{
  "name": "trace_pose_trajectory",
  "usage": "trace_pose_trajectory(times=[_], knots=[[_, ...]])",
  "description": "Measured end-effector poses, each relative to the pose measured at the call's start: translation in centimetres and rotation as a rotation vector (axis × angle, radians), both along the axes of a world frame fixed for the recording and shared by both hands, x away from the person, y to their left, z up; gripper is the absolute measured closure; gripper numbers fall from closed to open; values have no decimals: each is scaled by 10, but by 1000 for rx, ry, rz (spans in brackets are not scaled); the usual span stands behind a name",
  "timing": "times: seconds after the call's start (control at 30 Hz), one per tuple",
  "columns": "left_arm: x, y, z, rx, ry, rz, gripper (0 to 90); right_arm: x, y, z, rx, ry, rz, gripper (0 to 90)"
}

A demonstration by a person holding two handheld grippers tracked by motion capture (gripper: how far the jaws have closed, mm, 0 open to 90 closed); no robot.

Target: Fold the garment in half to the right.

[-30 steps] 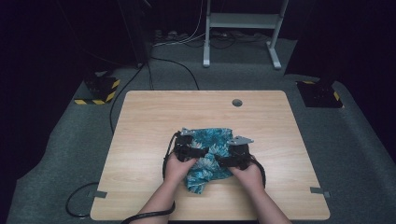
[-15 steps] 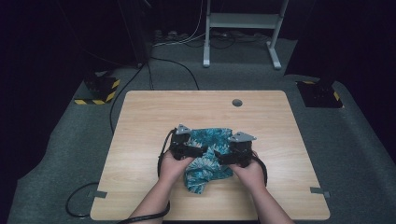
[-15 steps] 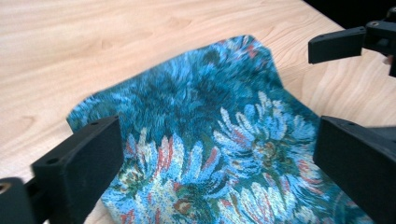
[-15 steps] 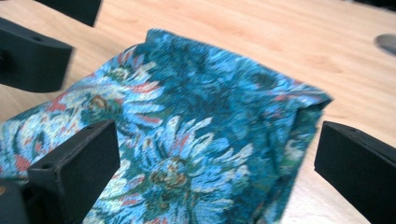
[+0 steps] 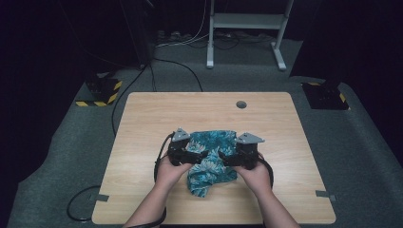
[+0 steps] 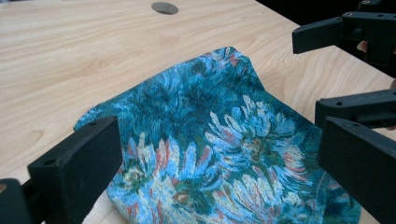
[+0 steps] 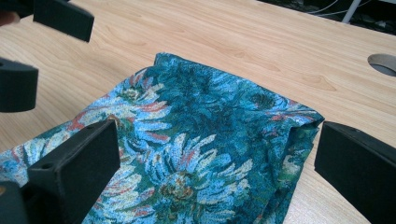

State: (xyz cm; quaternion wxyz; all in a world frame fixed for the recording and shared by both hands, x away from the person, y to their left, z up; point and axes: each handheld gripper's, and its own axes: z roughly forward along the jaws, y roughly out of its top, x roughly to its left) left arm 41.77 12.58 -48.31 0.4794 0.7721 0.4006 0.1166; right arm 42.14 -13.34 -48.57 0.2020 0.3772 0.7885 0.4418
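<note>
A teal cloth [image 5: 211,164] with a blue and orange flower print lies crumpled and folded on the wooden table [image 5: 152,118]. Both hands hold their grippers just over it, jaws turned toward each other. My left gripper [image 5: 202,156] is open and has just been opening; the cloth [image 6: 219,140] shows below its spread jaws, with neither pad pressing on it. My right gripper [image 5: 224,159] is open too, also just opened, and the cloth [image 7: 210,121] lies loose under its wide jaws. The right gripper [image 6: 327,70] and the left gripper [image 7: 42,51] each appear in the other's view.
A round cable hole [image 5: 241,104] sits near the table's far edge. Bare wood surrounds the cloth on all sides. Beyond the table are grey carpet, a white stand [image 5: 247,21], black boxes on striped tape [image 5: 102,90] and floor cables.
Both grippers have lifted a little off the cloth and their jaws have spread wider. The left one has drifted slightly to the left. The cloth stays on the table.
</note>
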Motion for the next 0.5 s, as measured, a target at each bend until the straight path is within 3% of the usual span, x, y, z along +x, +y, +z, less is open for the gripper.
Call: trace_pose_trajectory(times=[0.17,0.3,0.5], knots=[[-5,7,-2,11,-21,2,10,-2,-1,-4,2,-4,7,0],[-8,15,-3,-4,-39,13,19,-4,-3,-7,2,-12,10,0],[-13,27,-5,-18,-15,29,22,-7,-5,-10,25,-1,14,0]])
